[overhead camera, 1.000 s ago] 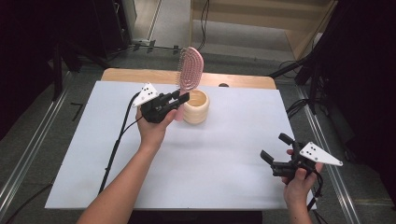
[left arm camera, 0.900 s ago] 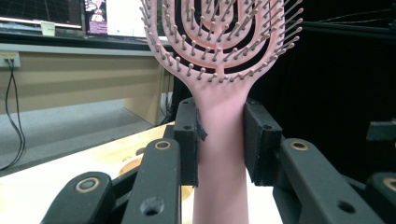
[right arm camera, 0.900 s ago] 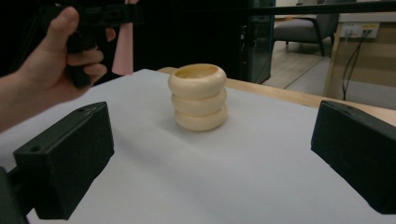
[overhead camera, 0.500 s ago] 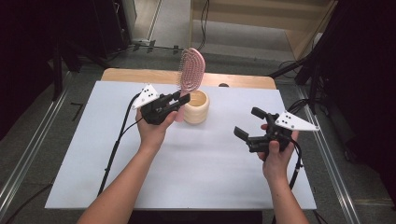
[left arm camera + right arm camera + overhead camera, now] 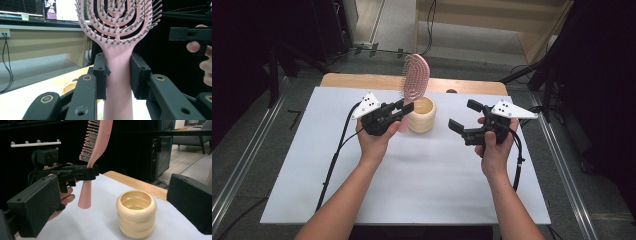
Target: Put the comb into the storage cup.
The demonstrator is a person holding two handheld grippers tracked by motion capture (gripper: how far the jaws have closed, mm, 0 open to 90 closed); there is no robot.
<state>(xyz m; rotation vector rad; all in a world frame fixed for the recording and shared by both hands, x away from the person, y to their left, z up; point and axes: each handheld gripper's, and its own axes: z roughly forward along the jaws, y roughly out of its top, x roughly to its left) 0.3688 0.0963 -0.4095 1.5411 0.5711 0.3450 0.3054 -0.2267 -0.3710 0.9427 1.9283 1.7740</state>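
The right tool (image 5: 464, 116) has moved up and in toward the cup since a moment ago; the left tool (image 5: 398, 111) has stayed put. The white table (image 5: 422, 190) holds the cream cup (image 5: 421, 115), which stands between the two tools. The pink brush (image 5: 414, 80) stands upright just left of the cup, handle end off the table. The left tool is squeezed tight on its handle. The right tool is wide open, holding nothing.

**High view: brush held beside cup**

At frame centre, the left hand-held gripper (image 5: 404, 108) clamps the pink hairbrush (image 5: 414, 80) upright, just left of the cream ribbed cup (image 5: 421, 114). The right hand-held gripper (image 5: 465, 115), jaws apart, hovers centre-right above the white bench (image 5: 427, 185).
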